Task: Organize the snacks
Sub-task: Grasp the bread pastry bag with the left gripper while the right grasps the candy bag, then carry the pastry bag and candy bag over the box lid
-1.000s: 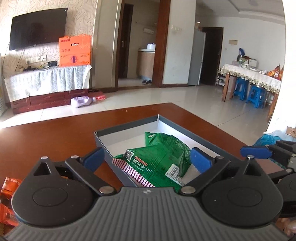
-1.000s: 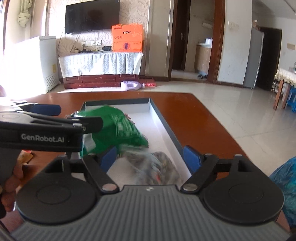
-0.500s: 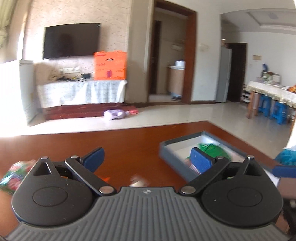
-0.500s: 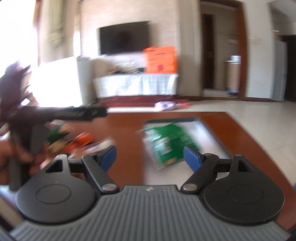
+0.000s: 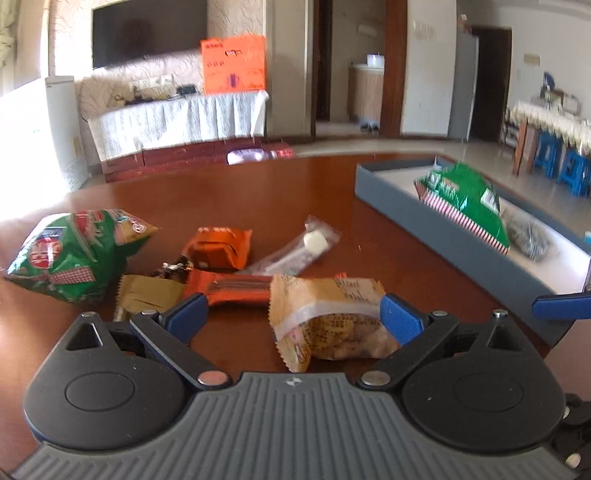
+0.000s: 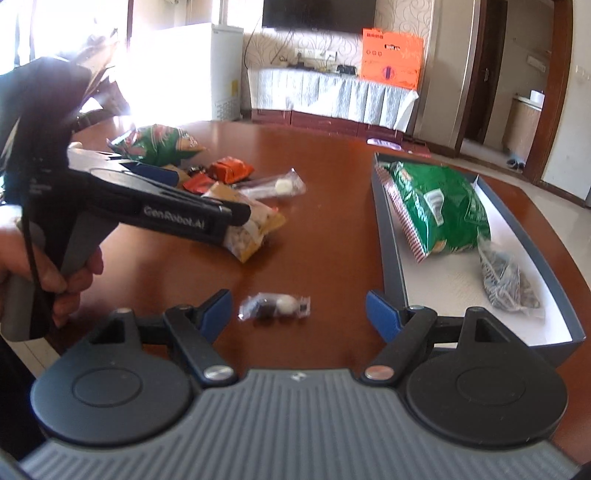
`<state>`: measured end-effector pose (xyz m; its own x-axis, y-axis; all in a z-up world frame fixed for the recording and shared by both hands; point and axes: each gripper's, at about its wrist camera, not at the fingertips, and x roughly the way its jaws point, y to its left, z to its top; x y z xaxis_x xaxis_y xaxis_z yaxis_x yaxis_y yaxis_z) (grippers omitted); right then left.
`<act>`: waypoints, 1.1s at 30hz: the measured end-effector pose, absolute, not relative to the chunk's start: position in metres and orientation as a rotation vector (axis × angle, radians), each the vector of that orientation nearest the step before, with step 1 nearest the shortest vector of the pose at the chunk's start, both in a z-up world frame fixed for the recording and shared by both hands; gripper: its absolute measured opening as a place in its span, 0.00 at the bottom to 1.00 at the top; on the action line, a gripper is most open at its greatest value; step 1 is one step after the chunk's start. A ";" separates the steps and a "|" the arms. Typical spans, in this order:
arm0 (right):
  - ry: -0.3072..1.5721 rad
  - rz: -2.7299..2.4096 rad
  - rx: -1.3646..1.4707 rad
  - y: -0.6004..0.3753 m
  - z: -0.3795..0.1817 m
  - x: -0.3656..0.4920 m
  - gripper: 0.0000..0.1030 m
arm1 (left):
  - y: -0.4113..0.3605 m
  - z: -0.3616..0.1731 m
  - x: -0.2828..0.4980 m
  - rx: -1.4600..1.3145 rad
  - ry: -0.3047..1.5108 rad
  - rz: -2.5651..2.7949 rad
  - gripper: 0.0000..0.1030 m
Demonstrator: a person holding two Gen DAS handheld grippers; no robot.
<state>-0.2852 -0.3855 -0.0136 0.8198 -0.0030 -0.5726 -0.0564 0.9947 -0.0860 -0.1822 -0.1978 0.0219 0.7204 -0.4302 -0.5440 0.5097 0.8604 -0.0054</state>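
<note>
- Left gripper (image 5: 291, 317): blue-tipped jaws spread wide, nothing pinched. It hovers over a loose pile of snacks on the wooden table (image 5: 258, 192). The tan snack packet (image 5: 325, 317) lies between the two fingers, close to the right-hand pad; contact cannot be confirmed.
- Right gripper (image 6: 299, 312): jaws spread wide and empty. A small clear wrapped candy (image 6: 275, 305) lies on the table between the fingertips, touching neither.
- Snack pile, left wrist view: a green chip bag (image 5: 74, 254) at far left; an orange wrapped cake (image 5: 218, 247); an orange-red bar (image 5: 236, 290) just behind the tan packet; an olive-brown wrapper (image 5: 147, 295) beside the left finger; a clear wrapped stick with a white sweet (image 5: 295, 251) behind the bar.
- Grey box (image 6: 391, 236): shallow, white inside, standing on the right part of the table, well apart from the pile. It holds a large green snack bag (image 6: 439, 206), propped over the left wall, and a clear packet of dark seeds (image 6: 506, 280) nearer the camera.
- Person's hand (image 6: 55, 277): wrapped round the handle of the left gripper, seen at the left edge of the right wrist view.
- Background: a television (image 5: 147, 33) on the wall and an orange carton (image 5: 232, 64) on a cloth-covered cabinet.
</note>
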 end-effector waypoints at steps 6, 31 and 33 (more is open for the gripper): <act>0.651 0.034 -0.105 -0.383 -0.024 -0.274 0.79 | -0.206 0.014 -0.173 0.130 0.601 -0.566 0.95; 0.613 0.114 -0.188 -0.368 -0.013 -0.274 0.34 | -0.214 0.014 -0.168 0.096 0.627 -0.606 0.56; 0.601 0.114 -0.186 -0.369 -0.011 -0.275 0.34 | -0.213 0.014 -0.167 0.093 0.626 -0.603 0.55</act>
<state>-0.2753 -0.3685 -0.0106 0.8191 0.0527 -0.5713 -0.1605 0.9771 -0.1399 -0.1665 -0.2134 0.0145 0.6453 -0.5019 -0.5759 0.5565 0.8253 -0.0958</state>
